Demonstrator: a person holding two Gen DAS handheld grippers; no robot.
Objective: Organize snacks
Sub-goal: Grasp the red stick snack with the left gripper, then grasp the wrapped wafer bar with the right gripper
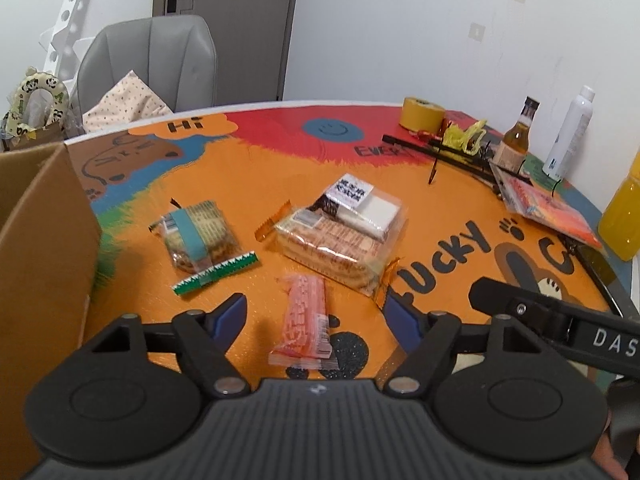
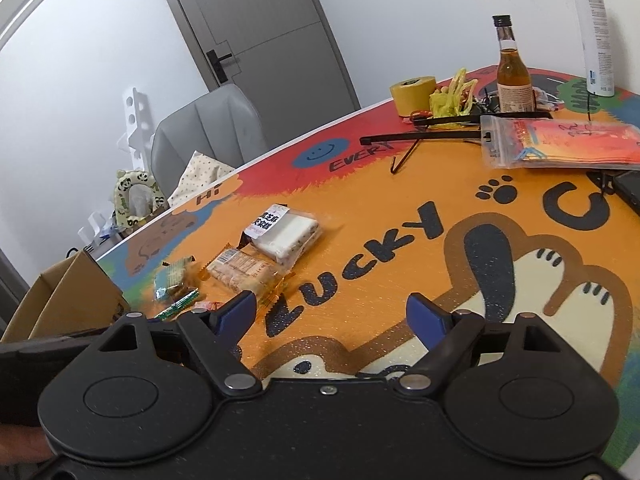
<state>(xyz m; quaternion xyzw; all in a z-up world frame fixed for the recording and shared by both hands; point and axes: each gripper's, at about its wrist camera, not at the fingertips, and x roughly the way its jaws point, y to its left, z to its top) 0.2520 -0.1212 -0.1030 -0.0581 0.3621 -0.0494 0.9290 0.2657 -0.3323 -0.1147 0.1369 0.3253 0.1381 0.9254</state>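
Lying between the parted jaws of the left gripper (image 1: 312, 312), the pink snack stick (image 1: 304, 322) sits near on the orange table mat (image 1: 256, 184), untouched by either pad. It looks light, thin and crinkly-wrapped, likely slippery and easy to crush, so a gentle pinch across its middle seems best. Farther off lie the green cookie pack (image 1: 200, 234) and stacked wafer packs (image 1: 340, 236); the cardboard box (image 1: 44, 232) stands left. The right gripper (image 2: 331, 316) hangs empty and open over bare mat.
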